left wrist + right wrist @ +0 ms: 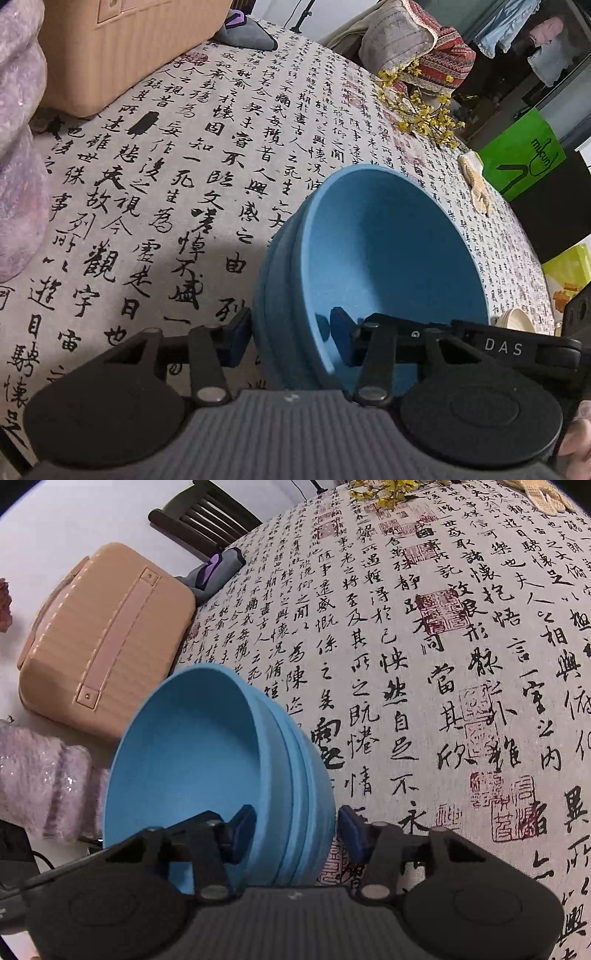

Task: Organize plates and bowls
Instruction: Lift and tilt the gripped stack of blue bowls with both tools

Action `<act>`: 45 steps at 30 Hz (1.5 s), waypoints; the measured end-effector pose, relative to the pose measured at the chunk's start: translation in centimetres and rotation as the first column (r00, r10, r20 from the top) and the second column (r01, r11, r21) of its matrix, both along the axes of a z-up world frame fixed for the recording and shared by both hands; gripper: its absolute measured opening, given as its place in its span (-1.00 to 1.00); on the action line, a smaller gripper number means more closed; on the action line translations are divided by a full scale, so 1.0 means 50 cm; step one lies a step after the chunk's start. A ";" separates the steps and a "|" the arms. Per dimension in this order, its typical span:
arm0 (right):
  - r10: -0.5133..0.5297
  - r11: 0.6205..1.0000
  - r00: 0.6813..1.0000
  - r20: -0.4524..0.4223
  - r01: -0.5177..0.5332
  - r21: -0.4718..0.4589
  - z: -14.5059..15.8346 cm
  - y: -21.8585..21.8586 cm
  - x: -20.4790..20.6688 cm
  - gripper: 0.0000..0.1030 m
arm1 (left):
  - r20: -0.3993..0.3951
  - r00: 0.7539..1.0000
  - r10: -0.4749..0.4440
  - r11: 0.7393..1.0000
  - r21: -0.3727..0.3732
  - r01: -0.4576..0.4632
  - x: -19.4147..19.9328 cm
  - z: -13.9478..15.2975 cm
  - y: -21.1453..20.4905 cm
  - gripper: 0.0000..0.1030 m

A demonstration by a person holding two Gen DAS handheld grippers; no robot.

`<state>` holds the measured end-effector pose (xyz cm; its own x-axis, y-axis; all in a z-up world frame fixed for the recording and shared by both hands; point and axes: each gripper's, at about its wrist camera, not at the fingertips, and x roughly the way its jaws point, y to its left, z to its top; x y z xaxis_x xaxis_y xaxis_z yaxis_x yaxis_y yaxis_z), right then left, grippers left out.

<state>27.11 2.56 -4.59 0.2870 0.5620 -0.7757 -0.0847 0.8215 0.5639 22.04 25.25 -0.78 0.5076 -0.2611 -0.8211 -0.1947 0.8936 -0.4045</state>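
Over the calligraphy cloth: a stack of blue bowls (373, 258) hangs tilted above the bench (166, 192), with no part of it seen resting on the cloth.
Stack: several rims are nested together, the inner bowl's mouth facing the left wrist camera; how many bowls there are cannot be told.
Left claw (291, 332): straddling the stack's wall at 6 o'clock in its own view, one blue pad (341, 328) inside the bowl, the other outside against the ribbed rims; it appears to be pinching the wall.
Right claw (297, 830): on the opposite side of the stack, one pad (242, 829) inside the bowl. The outer pad (351, 832) seems to stand just off the wall, so whether this claw truly bites cannot be told.
Surroundings: a peach case (99, 638) lies at 10 o'clock in the right view, near the stack; yellow flowers (424, 107) are at 1 o'clock in the left view, well apart.
Risk, slipping: smooth nested walls held only at their rims could slide free, likelier if the right claw is loose.
Risk, separating: the pads press mainly on the inner and outer shells, so middle bowls could drop out as the tilt grows.
Risk, twisting: two hands pulling unevenly could lever the stack from one claw.
Risk, collision: a swing toward 10 o'clock could knock the case.
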 end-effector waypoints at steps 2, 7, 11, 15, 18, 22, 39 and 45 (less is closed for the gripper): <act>0.001 1.000 1.000 0.000 -0.001 -0.002 0.000 0.002 0.002 -0.16 | 0.000 1.000 0.001 1.000 0.006 -0.001 0.001 -0.001 -0.001 -0.15; -0.006 1.000 1.000 0.002 0.006 -0.004 0.006 -0.004 -0.003 -0.23 | -0.003 1.000 0.012 1.000 0.015 -0.012 -0.002 0.000 0.001 -0.19; -0.012 1.000 1.000 -0.003 0.012 -0.013 0.010 -0.008 -0.007 -0.25 | -0.004 1.000 0.017 0.999 0.038 -0.017 -0.004 0.004 -0.005 -0.20; -0.017 1.000 1.000 -0.007 0.017 -0.017 0.012 -0.011 -0.016 -0.25 | -0.004 1.000 0.018 0.999 0.052 -0.017 -0.006 0.006 -0.011 -0.20; -0.021 1.000 1.000 -0.006 0.021 -0.019 0.015 -0.013 -0.023 -0.25 | -0.003 1.000 0.019 0.998 0.052 -0.018 -0.008 0.008 -0.014 -0.20; -0.024 1.000 1.000 0.005 0.024 -0.019 0.020 -0.017 -0.030 -0.25 | 0.006 1.000 0.017 0.998 0.053 -0.018 -0.012 0.013 -0.018 -0.20; -0.040 0.999 0.999 0.034 0.040 -0.011 0.054 -0.066 -0.063 -0.25 | 0.034 0.999 -0.001 0.999 0.054 0.000 -0.028 0.038 -0.048 -0.20; -0.049 0.999 0.998 0.038 0.049 -0.011 0.059 -0.080 -0.069 -0.26 | 0.039 0.999 -0.007 0.999 0.052 0.005 -0.029 0.043 -0.060 -0.20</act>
<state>23.64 -1.46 -1.61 0.3430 0.5373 -0.7705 -0.0650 0.8319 0.5511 20.60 22.25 1.35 0.5381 -0.2213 -0.8133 -0.1746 0.9147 -0.3644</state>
